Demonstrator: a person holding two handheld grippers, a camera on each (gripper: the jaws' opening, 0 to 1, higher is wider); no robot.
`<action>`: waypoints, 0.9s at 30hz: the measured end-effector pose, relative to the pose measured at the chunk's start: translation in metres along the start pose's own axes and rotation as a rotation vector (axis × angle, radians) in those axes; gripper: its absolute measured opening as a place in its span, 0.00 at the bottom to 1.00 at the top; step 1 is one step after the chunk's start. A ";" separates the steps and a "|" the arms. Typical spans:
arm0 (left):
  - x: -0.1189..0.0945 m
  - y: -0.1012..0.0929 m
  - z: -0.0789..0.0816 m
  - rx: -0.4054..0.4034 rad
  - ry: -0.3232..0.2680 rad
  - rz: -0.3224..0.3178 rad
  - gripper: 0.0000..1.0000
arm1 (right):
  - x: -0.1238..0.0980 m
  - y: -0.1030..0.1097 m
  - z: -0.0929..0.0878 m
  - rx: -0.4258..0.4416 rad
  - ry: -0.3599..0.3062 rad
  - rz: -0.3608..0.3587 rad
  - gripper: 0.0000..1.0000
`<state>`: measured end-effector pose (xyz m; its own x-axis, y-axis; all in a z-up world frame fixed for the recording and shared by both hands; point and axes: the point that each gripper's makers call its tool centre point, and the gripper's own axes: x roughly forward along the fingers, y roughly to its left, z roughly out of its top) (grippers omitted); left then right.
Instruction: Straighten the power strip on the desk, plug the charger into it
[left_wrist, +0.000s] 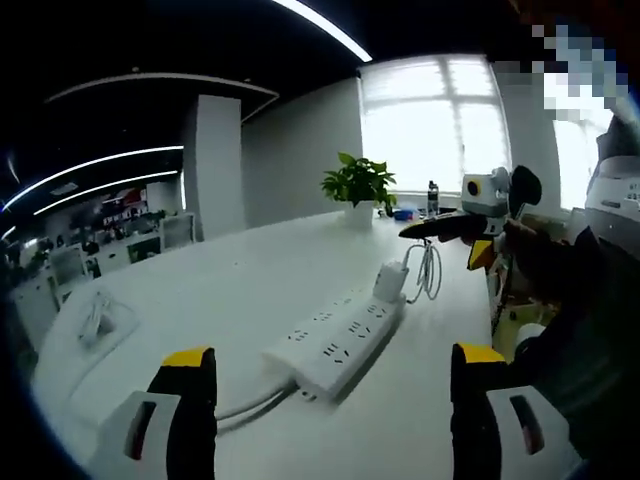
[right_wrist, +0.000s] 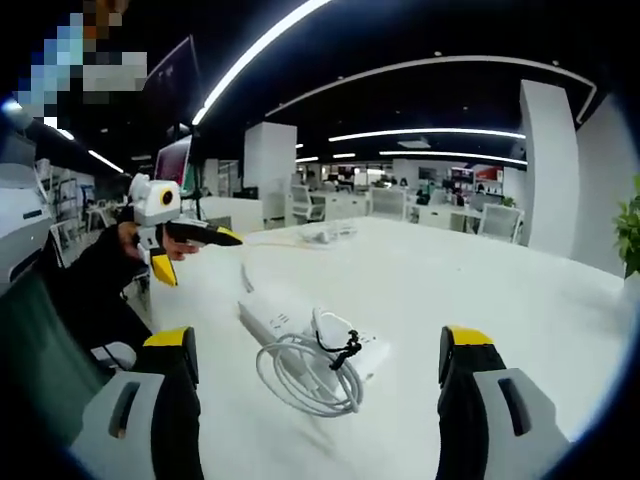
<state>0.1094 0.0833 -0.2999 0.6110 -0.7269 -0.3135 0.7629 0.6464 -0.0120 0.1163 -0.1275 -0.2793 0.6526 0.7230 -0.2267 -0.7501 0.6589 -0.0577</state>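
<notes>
The power strip (left_wrist: 340, 345) lies flat on the white desk (left_wrist: 240, 280), in the lower middle of the left gripper view, running diagonally from lower left to upper right, with its cord (left_wrist: 245, 405) leaving its near end toward the lower left. At its far end a white charger (left_wrist: 390, 280) stands on it, and the charger's coiled cable (left_wrist: 428, 268) loops just to the right. In the right gripper view the strip (right_wrist: 290, 325) sits at the lower middle, the charger (right_wrist: 330, 328) on its near end and the cable coil (right_wrist: 305, 375) lying in front, touching it.

The left gripper (left_wrist: 335, 385) is wide open and holds nothing; its two yellow-tipped jaws rise from the bottom of its view, one on each side of the strip's near end. The right gripper (right_wrist: 315, 365) is likewise spread wide and empty, jaws flanking the coil.

Each gripper also shows in the other's view: the right one (left_wrist: 440, 228) at the right, held above the desk beyond the charger, and the left one (right_wrist: 205, 233) at the left, held in a dark-sleeved hand (right_wrist: 125, 245).

A potted plant (left_wrist: 358, 185) stands at the desk's far edge before a bright window (left_wrist: 440, 125). A white packet (left_wrist: 95, 318) lies at the left.
</notes>
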 end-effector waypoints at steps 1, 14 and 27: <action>0.000 0.000 0.000 0.001 0.000 0.003 0.99 | -0.002 0.000 0.000 0.000 0.000 -0.001 1.00; -0.006 -0.005 -0.004 -0.005 -0.004 0.020 0.99 | -0.012 0.000 0.007 0.020 -0.022 -0.031 0.99; -0.012 -0.016 0.003 0.018 0.004 0.017 0.99 | -0.017 0.014 0.010 0.004 0.015 -0.038 1.00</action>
<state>0.0901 0.0809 -0.2931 0.6228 -0.7150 -0.3178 0.7562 0.6542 0.0100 0.0960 -0.1284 -0.2667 0.6789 0.6944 -0.2386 -0.7243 0.6865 -0.0631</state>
